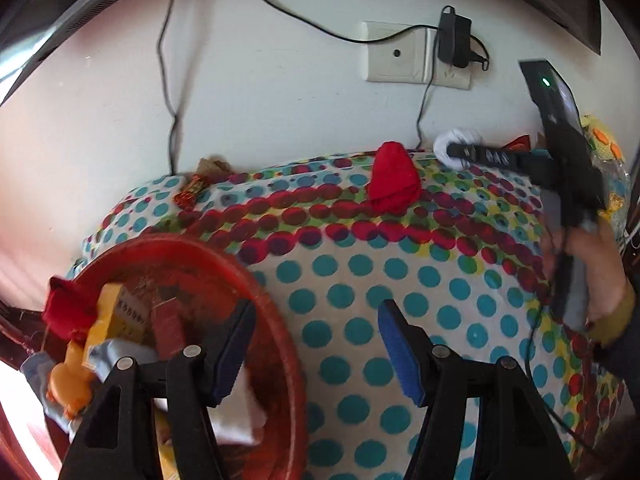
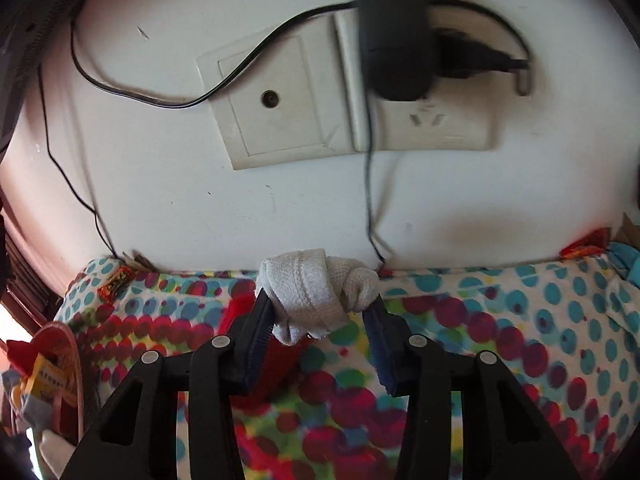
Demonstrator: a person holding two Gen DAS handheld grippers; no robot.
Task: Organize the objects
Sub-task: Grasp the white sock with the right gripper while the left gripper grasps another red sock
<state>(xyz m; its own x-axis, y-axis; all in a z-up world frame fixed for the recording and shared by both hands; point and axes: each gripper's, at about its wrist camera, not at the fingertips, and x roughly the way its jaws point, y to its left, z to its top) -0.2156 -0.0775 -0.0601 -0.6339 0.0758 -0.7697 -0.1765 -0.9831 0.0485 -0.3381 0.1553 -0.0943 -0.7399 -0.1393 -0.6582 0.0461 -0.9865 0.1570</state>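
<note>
The right tool (image 2: 318,320) pinches a white sock (image 2: 316,296) at the back of the dotted tabletop (image 2: 520,340), near the wall. The sock looks soft, light and squashy, so its fat middle is best to grab. The left tool (image 1: 316,344) gapes wide, holding nothing, beside the red basket (image 1: 280,320).

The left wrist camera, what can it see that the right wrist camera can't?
Only the left wrist view shows the person's hand holding the right gripper from outside, and the open left gripper.

Only the right wrist view shows up close that the white sock sits between the fingers.

Both show the red basket, red sock, dotted cloth and wall socket.
</note>
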